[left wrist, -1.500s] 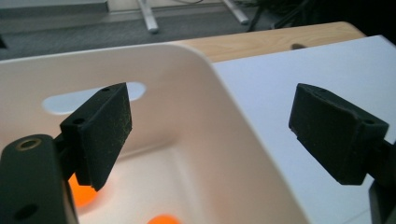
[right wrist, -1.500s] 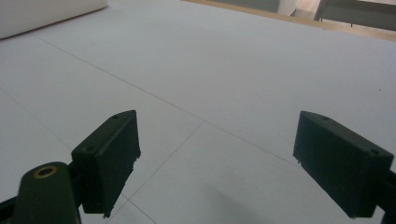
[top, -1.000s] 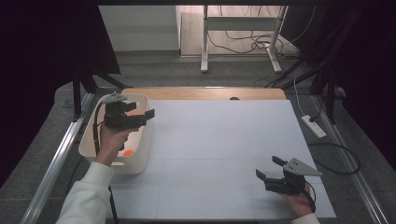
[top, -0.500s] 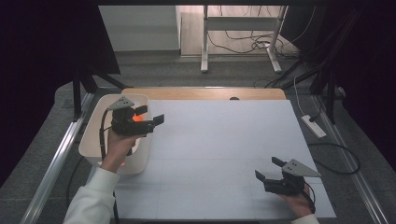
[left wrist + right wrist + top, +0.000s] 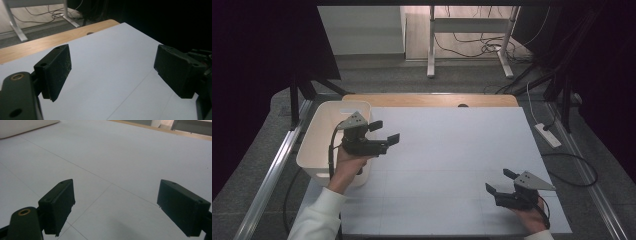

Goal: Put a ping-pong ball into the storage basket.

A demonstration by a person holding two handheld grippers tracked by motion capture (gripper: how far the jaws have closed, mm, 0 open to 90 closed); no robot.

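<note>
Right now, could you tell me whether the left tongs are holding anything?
No, the left tongs stand wide open with only the white table showing between them.

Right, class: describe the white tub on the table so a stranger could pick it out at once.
Start at the big white table and go to its left edge. There stands the white tub, open-topped with rounded corners, just beside the left gripper. It is the one container on the table, and it stands raised from the flat surface.

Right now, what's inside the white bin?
Bare white floor shows in the white bin. The left tongs, open, and the hand cover its right part.
</note>
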